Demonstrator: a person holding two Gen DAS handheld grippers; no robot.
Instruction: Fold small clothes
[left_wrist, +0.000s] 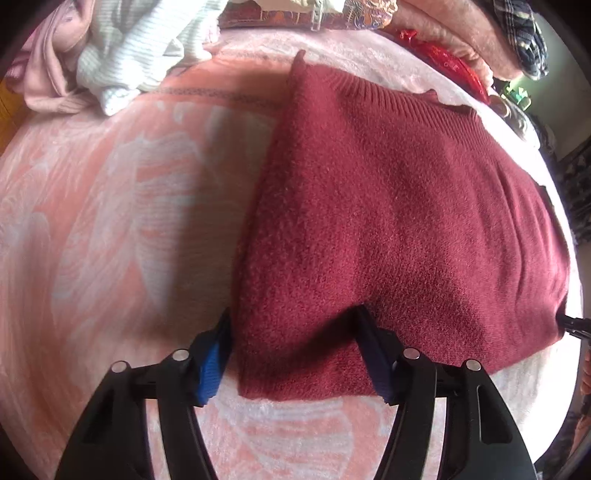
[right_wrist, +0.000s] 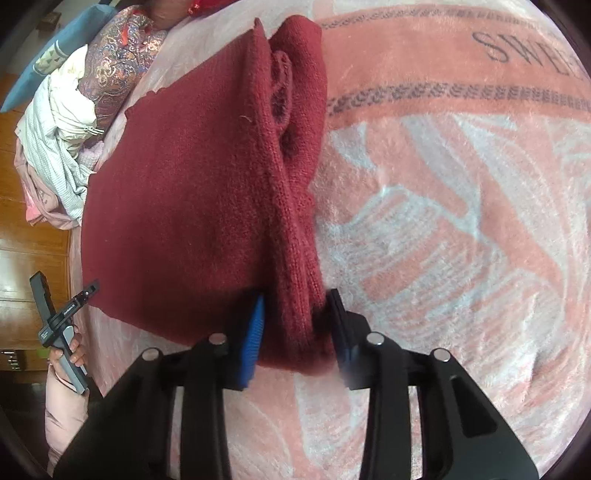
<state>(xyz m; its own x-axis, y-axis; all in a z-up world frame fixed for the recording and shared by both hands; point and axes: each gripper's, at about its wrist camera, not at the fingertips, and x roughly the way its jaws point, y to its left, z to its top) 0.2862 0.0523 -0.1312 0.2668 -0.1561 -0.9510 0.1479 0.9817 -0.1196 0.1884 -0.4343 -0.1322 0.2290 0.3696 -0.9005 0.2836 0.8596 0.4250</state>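
Observation:
A folded maroon knit sweater (left_wrist: 388, 192) lies on a pink patterned blanket (left_wrist: 110, 221). My left gripper (left_wrist: 291, 314) stands open astride its near left corner. One blue pad (left_wrist: 212, 365) is beside the sweater's edge, and the other finger rests on top of the flat cloth. In the right wrist view the sweater (right_wrist: 184, 184) shows its bunched, layered side edge. My right gripper (right_wrist: 298, 295) is shut on that thick edge, with the knit squeezed between both pads. At the lower left of that view, a hand holds the left gripper's handle (right_wrist: 62, 325).
A pile of pale and pink clothes (left_wrist: 129, 48) sits at the back of the bed, also visible as the clothes pile (right_wrist: 59, 140). A red packet (left_wrist: 443, 59) and a plaid cloth (left_wrist: 524, 33) lie beyond the sweater. Wooden furniture (right_wrist: 29, 258) stands past the bed's edge.

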